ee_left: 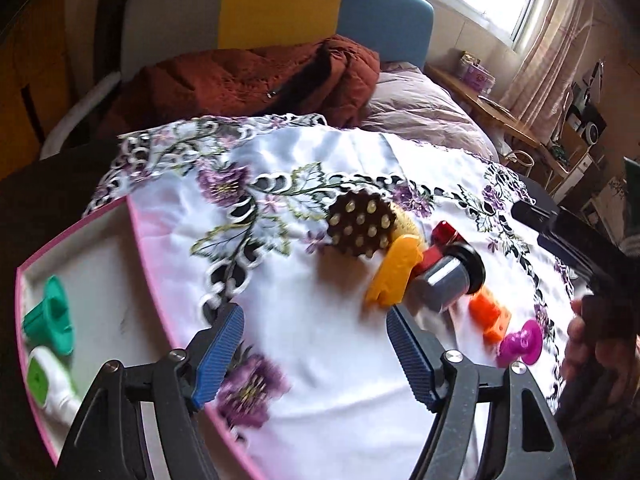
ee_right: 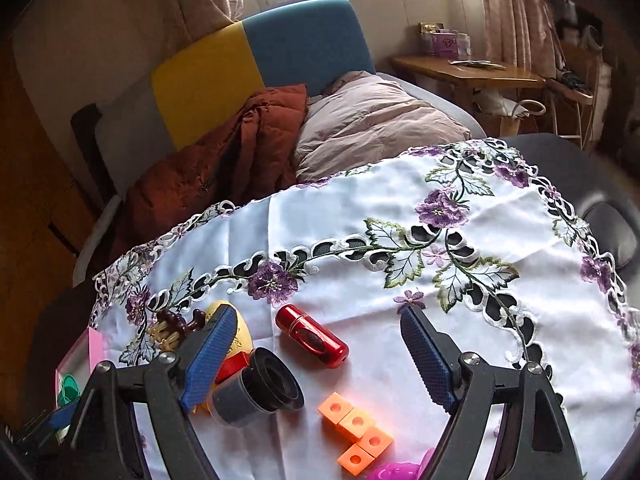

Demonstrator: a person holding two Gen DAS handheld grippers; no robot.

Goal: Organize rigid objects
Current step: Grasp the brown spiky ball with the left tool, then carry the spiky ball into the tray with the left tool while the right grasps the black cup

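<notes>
The pink-rimmed tray [ee_left: 80, 216] holds a teal piece [ee_left: 50, 314] and a white-and-green one [ee_left: 42, 380]. Both grippers, left [ee_left: 316, 354] and right [ee_right: 316, 360], stand wide apart, holding nothing and angled down over the surface [ee_right: 360, 208], where the grey-black cylinder [ee_right: 256, 394], red tube [ee_right: 312, 336] and orange blocks [ee_right: 356, 428] lie.
</notes>
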